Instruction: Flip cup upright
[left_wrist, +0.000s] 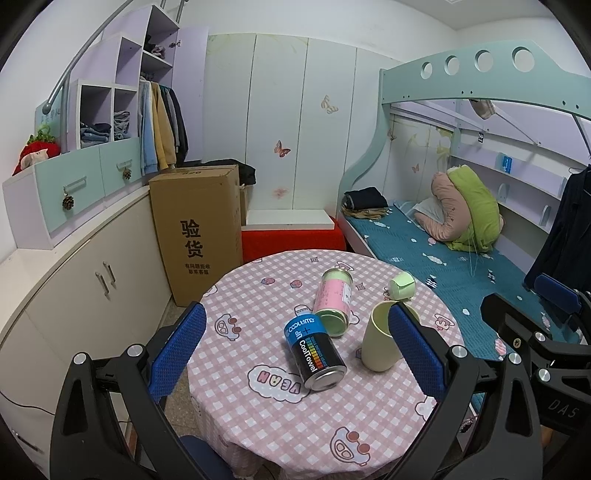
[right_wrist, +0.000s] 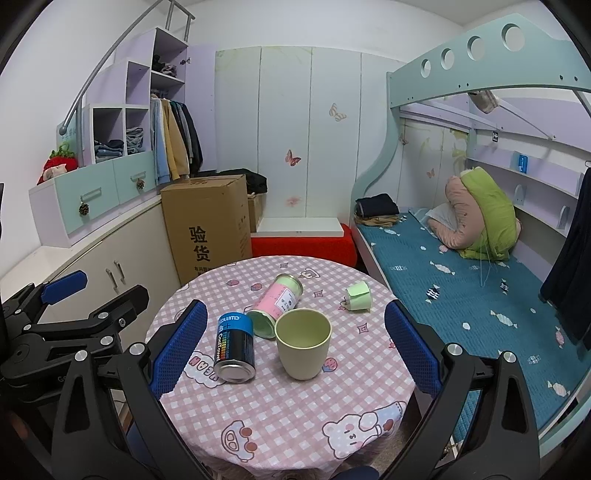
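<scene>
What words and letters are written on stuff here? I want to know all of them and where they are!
"COOLTIME" and "CoolTowel": on the blue-and-black can lying on the table.
"验货": big characters on the cardboard box; the smaller lines beneath are too blurred to read.
"VEAN", seen upside down: on the pink checked tablecloth.
"DAS": on the other claw's black body.
Pink canister label: too small to read.

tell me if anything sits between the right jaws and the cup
Nothing visible does. The cup stands upright, mouth up, straight ahead between the open right gripper jaws. The black can lies to its left and the pink can behind it, both off the approach line.
</scene>
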